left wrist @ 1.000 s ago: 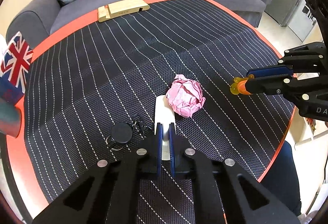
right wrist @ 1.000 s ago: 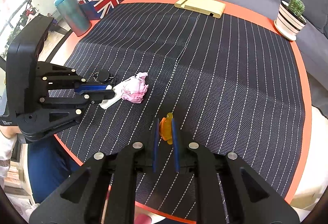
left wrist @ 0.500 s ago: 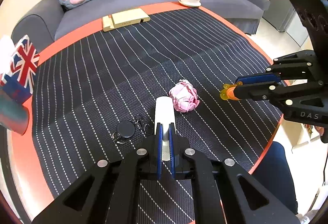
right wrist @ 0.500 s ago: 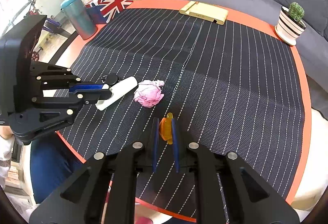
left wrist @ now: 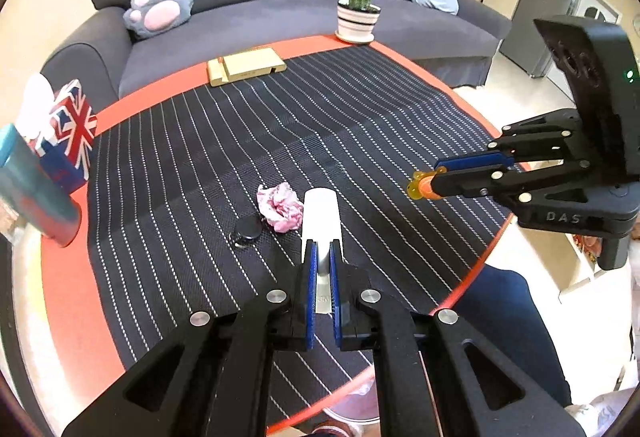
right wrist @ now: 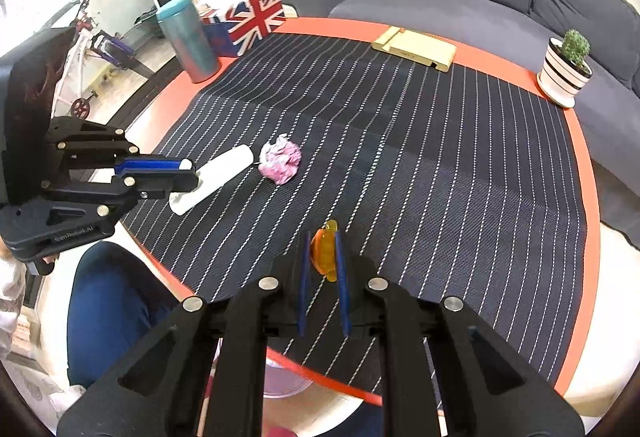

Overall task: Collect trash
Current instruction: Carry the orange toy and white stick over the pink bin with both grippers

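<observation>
My left gripper (left wrist: pixel 322 249) is shut on a long white wrapper (left wrist: pixel 321 213) and holds it above the striped mat; it also shows in the right wrist view (right wrist: pixel 216 177). My right gripper (right wrist: pixel 322 237) is shut on an orange candy wrapper (right wrist: pixel 323 255), also seen in the left wrist view (left wrist: pixel 423 186), above the table's near edge. A crumpled pink paper ball (left wrist: pixel 280 207) lies on the mat just left of the white wrapper's tip; it also shows in the right wrist view (right wrist: pixel 280 161).
A round red table (right wrist: pixel 584 197) carries a dark striped mat. A black round item (left wrist: pixel 247 229), teal tumbler (right wrist: pixel 188 37), Union Jack tissue box (right wrist: pixel 248 17), wooden stand (right wrist: pixel 414 47) and potted cactus (right wrist: pixel 566 71) stand on it. A grey sofa lies behind. A pink-lined bin (right wrist: pixel 280 381) is below the edge.
Both grippers have lifted and drawn back toward the table's near edge with their wrappers held. The pink ball stays on the mat.
</observation>
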Action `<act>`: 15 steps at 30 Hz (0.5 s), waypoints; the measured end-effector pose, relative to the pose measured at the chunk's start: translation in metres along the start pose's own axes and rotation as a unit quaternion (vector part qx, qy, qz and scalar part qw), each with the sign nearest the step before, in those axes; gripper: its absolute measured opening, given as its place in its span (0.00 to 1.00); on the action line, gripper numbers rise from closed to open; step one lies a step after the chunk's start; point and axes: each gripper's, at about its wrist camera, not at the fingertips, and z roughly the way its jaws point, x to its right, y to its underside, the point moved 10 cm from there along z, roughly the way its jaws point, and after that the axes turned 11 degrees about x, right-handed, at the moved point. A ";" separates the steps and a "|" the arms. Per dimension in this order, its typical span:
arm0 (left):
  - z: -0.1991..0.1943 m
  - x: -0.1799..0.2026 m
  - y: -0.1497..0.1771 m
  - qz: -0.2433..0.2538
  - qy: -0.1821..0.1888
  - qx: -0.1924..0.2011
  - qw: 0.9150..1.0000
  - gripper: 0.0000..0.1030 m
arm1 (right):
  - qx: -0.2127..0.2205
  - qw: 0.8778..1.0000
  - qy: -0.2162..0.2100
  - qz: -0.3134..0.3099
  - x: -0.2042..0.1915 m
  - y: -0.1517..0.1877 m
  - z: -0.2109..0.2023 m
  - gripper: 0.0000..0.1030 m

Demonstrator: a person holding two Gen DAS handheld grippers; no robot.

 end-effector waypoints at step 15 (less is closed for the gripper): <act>-0.057 0.030 0.022 0.009 0.013 0.031 0.999 0.06 | 0.044 0.998 -0.033 -0.028 -0.055 0.023 -0.057 0.11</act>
